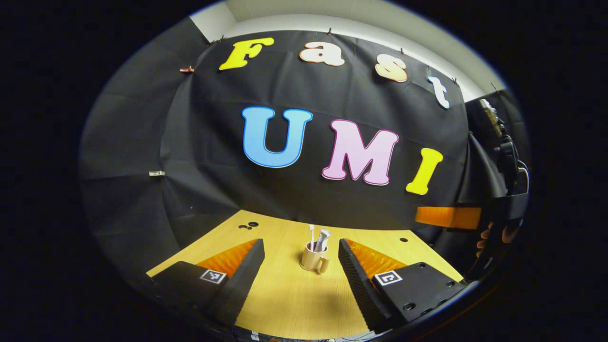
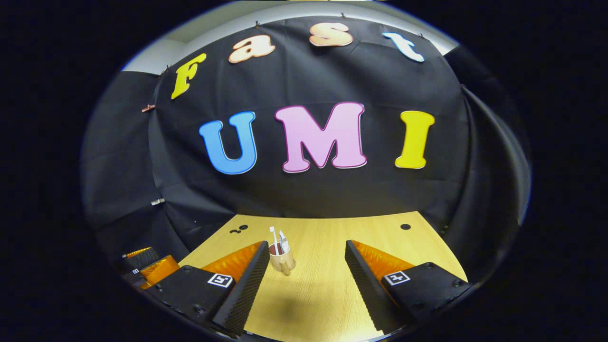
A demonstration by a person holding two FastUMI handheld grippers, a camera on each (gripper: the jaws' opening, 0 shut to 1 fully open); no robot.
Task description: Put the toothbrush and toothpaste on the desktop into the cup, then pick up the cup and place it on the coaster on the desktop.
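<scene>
Both views look low across the desktop (image 1: 294,304) toward the back wall — left gripper view has the cup (image 1: 313,259) at 12 o'clock, right gripper view at 11; cup and desktop shared.

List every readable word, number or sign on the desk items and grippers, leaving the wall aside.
Toothpaste in the cup: print too small to read.
Square markers on the left gripper and right gripper: coded patterns, no words.
Cup, desktop: no text seen.

Recording booth: black cloth wall (image 2: 308,190) behind a bare wooden desktop (image 2: 323,285).
</scene>
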